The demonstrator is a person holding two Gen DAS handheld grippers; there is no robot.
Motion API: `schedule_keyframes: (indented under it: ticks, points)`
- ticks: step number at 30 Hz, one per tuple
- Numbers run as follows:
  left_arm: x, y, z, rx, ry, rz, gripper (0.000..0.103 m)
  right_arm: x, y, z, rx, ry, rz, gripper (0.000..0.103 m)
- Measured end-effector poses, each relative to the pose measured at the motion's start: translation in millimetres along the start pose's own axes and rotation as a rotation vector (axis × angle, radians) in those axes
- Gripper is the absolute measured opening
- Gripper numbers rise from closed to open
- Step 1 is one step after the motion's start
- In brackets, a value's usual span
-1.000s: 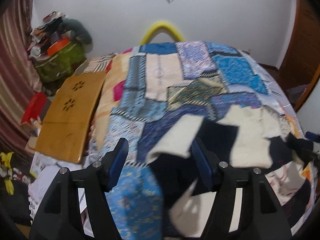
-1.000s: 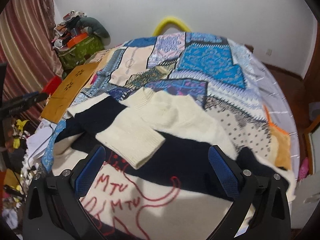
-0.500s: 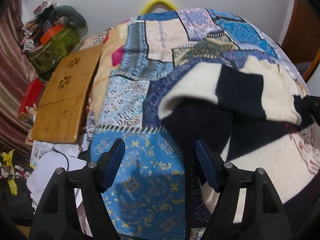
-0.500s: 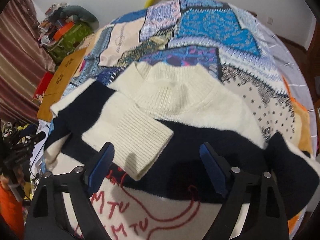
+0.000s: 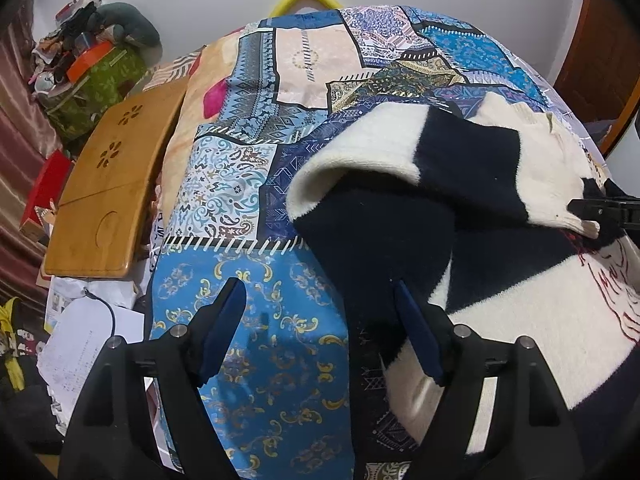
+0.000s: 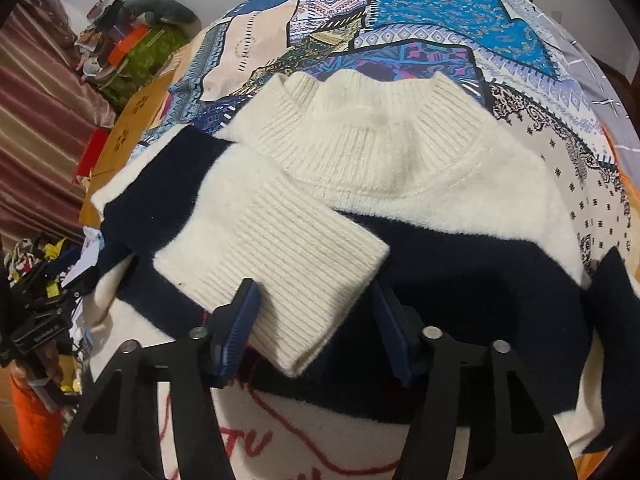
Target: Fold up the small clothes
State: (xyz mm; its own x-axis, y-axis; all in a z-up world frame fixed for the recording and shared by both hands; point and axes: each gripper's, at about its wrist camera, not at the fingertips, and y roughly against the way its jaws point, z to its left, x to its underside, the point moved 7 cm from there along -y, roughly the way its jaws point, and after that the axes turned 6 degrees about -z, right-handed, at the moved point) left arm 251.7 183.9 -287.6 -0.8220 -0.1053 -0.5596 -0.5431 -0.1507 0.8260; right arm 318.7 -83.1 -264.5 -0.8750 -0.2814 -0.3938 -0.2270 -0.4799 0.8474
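Right hand-held gripper (image 6: 316, 320) is straddling the cuff (image 6: 288, 280) of the folded-in sleeve, jaws just been closing w/ the cuff between them, pads not yet pinching; probably to shift or press that fold. Left hand-held gripper (image 5: 320, 324) is hanging spread, been opening, holding nothing, one pad by the sweater (image 5: 500, 200) edge, prob. having let the sleeve drop. Sweater is lying front-up on the quilt (image 5: 240, 184) of the bed, collar (image 6: 372, 120) at the far end.
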Motion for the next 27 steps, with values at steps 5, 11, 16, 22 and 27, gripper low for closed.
schedule_keyframes:
  ticks: [5,11,16,22,27]
  points:
    - [3.0,0.5,-2.9,0.0,0.003,0.007,0.077,0.2,-1.7,5.3,-0.033,-0.013,-0.001,0.012]
    - [6.1,8.4,-6.4,0.002,0.006,0.009,0.077,-7.6,14.0,13.3,-0.048,0.012,-0.064,0.007]
    - [9.3,8.3,-9.8,-0.006,0.007,0.019,0.079,-26.3,53.7,17.8,-0.057,0.054,-0.171,0.007]
    - [15.3,6.0,-13.7,-0.011,0.026,0.035,0.079,-43.9,101.4,17.2,-0.056,0.088,-0.28,0.006]
    - [17.9,12.6,-24.8,0.021,0.025,0.04,0.08,-51.0,137.9,4.2,-0.051,0.081,-0.352,0.006]
